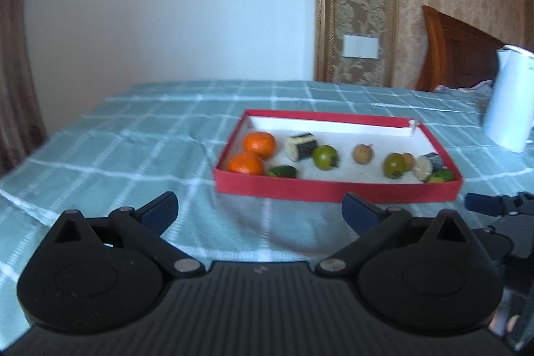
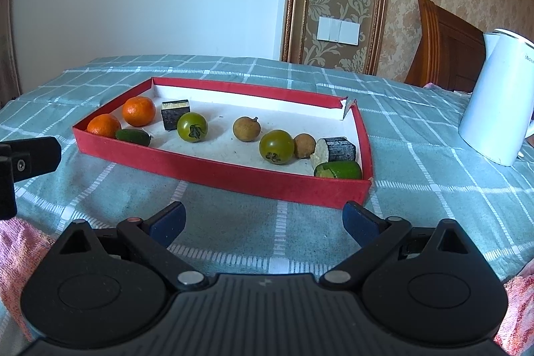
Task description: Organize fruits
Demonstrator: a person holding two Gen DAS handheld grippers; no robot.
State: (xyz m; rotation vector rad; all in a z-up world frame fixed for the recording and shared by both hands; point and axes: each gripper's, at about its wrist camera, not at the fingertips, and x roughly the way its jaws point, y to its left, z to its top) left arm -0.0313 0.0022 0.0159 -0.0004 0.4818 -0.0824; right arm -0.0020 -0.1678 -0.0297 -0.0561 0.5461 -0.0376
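A shallow red tray (image 2: 220,174) (image 1: 333,189) with a white floor lies on the checked cloth. Inside it, from left to right, are two oranges (image 2: 138,111) (image 1: 259,144), a small cucumber piece (image 2: 132,136), a dark eggplant chunk (image 2: 175,114), two green tomatoes (image 2: 192,126) (image 2: 276,146), two brown longans (image 2: 246,129), another eggplant chunk (image 2: 335,150) and a green cucumber piece (image 2: 340,169). My left gripper (image 1: 260,211) hovers open in front of the tray, holding nothing. My right gripper (image 2: 263,221) is open too, just before the tray's near wall.
A white electric kettle (image 2: 497,99) (image 1: 509,102) stands on the table to the right of the tray. Part of the other gripper (image 2: 26,159) shows at the left edge. A wooden headboard (image 2: 447,45) and a wall stand behind the table.
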